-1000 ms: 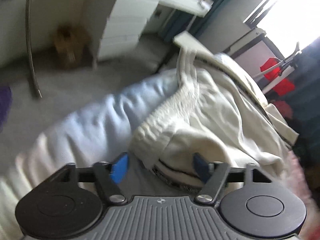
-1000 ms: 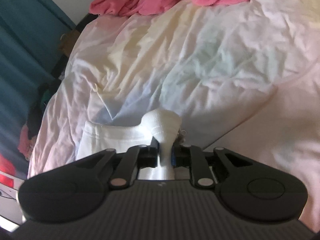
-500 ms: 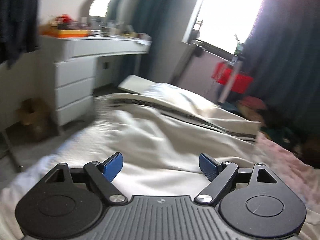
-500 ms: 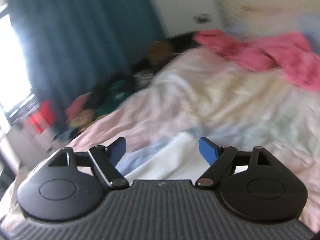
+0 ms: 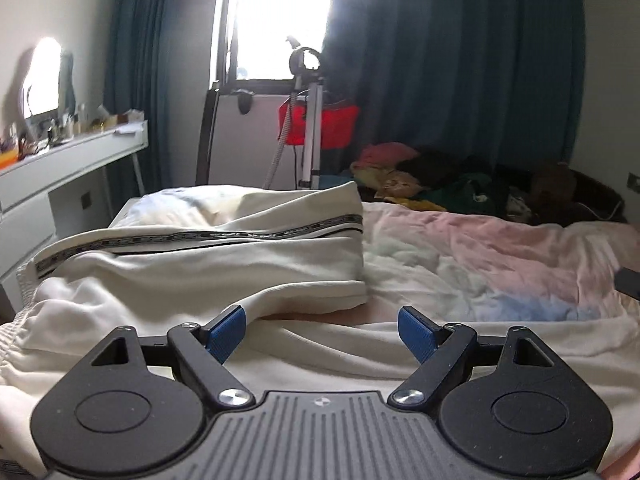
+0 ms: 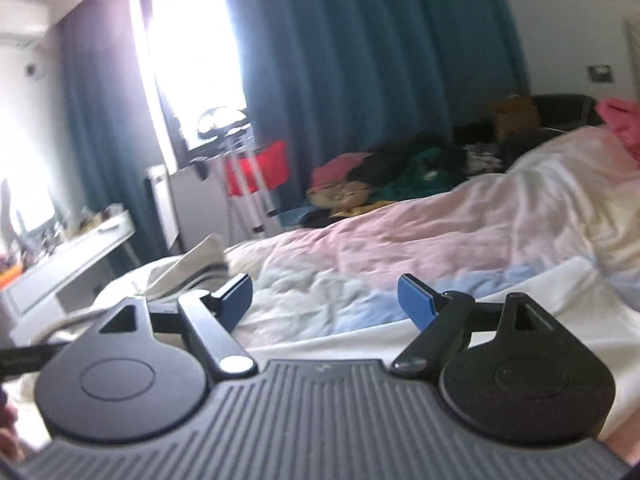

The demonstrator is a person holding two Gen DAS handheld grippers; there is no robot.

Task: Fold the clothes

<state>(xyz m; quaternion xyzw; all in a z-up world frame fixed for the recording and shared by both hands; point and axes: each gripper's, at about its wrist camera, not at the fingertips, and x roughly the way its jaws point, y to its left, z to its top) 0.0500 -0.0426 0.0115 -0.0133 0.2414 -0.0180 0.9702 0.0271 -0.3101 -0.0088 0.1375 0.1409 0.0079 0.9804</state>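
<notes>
The left gripper (image 5: 321, 330) has its jaws spread wide and empty, hovering just above the cream track pants (image 5: 208, 256), which lie folded over on the bed (image 5: 500, 256) with a dark patterned side stripe showing. The right gripper (image 6: 326, 300) is likewise released, its jaws apart above white fabric and the pastel bedsheet. Beyond stand a tripod (image 5: 310, 120), teal curtains (image 5: 460, 60) and a white dressing table (image 5: 72, 156).
</notes>
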